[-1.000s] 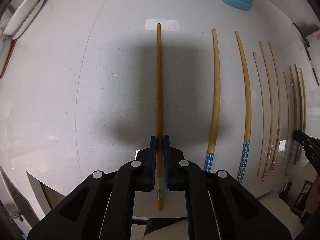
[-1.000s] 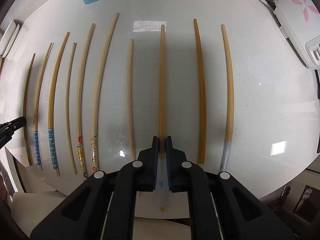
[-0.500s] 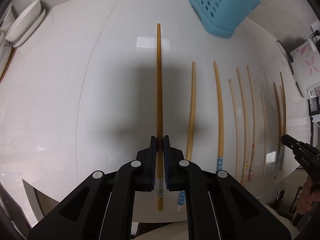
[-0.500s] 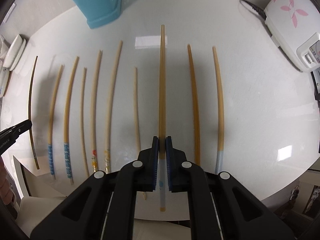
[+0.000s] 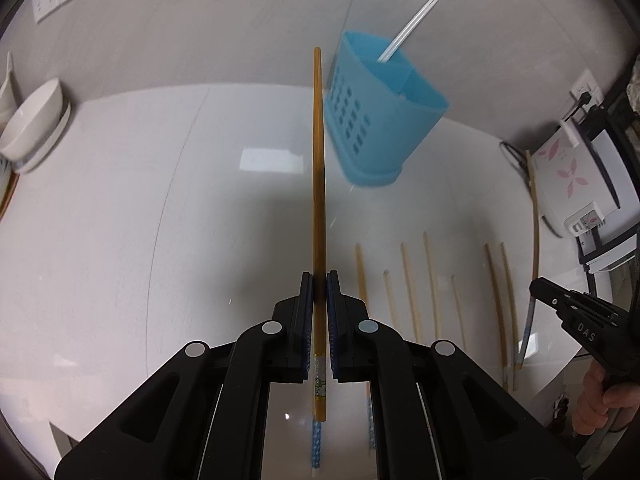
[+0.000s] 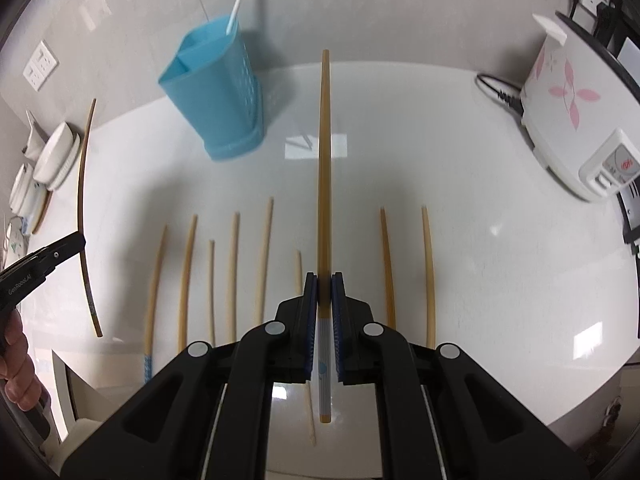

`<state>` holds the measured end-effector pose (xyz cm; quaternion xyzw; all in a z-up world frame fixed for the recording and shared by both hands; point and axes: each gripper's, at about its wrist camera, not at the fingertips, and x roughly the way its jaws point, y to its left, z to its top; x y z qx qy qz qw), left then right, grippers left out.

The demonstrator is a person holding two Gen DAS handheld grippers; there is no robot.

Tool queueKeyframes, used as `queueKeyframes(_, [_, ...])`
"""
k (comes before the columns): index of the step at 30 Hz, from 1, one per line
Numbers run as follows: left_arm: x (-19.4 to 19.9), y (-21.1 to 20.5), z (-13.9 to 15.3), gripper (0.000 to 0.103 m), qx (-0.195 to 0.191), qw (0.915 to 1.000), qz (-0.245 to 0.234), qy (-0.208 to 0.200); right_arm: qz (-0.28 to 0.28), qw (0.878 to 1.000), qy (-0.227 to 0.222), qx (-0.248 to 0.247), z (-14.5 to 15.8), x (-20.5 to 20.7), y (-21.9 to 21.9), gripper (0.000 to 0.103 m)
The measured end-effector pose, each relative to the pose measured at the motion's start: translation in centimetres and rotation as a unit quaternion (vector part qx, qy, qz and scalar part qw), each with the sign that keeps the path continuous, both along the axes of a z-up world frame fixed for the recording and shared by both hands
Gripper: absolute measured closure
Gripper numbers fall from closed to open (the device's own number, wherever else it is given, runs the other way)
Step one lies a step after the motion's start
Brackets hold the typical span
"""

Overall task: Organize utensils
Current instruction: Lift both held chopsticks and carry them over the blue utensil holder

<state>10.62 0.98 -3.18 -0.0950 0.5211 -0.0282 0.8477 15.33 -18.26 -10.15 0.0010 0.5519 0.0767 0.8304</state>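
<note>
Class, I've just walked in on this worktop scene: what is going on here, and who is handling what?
A person is sorting chopsticks with two handheld grippers. The left gripper is shut on a dark brown chopstick, and the right gripper is shut on a tan chopstick with a pale handle; both are held above the white countertop. A blue perforated utensil holder stands ahead with a white utensil already in it. More chopsticks lie in a row on the countertop.

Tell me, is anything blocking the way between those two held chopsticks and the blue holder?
Nothing visible does. The perforated blue plastic holder stands beyond open white countertop; a white straw-like stick already leans inside, leaving room.
</note>
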Motion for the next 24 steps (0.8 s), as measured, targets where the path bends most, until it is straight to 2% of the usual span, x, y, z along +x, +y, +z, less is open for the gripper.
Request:
queueKeyframes(11, [4.0,-0.6,4.5,0.097,0.002,0.9977,-0.013,-0.066,0.01,0.997,-0.068,0.035,5.4,3.4,-0.1,0.097])
queueKeyframes(16, [6.9,-0.9,6.5,0.097,-0.004,0.9946,-0.016,-0.102,0.013,0.994,-0.096,0.055,6.7,5.6,0.1,0.097])
queueKeyframes(24, [10.7,-1.8,7.2,0.097,-0.01,0.9869,-0.023,-0.159,0.017,0.987,-0.138,0.084,7.7,8.7,0.0,0.097])
